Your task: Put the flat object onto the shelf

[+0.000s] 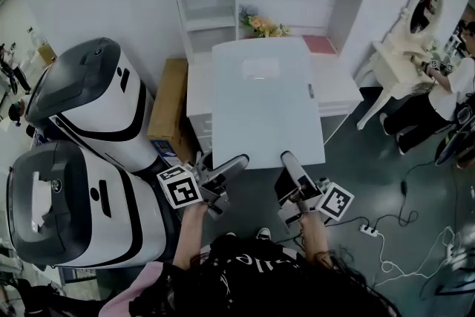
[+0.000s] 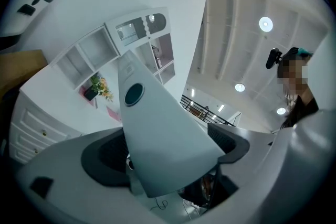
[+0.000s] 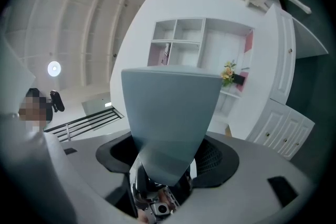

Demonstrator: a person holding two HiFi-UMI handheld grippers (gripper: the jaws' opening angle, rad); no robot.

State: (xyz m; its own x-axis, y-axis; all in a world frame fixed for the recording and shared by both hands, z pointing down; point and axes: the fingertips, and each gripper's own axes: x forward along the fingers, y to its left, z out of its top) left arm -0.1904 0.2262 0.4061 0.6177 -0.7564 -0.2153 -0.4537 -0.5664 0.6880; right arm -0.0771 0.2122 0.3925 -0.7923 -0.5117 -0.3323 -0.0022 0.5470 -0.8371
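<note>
Flat white panel (image 1: 260, 100) held aloft, roughly level, over low white cabinet (image 1: 338, 85). Far edge reaches toward white shelf unit (image 1: 223, 4), close to flowers (image 1: 266, 26). Panel not yet on shelf.

Left gripper (image 1: 226, 167) clamps near edge at left corner. Right gripper (image 1: 291, 163) clamps same edge at right corner. Both gripper views show panel running out from between jaws.

Cardboard box (image 1: 171, 108) stands just left of cabinet.
</note>
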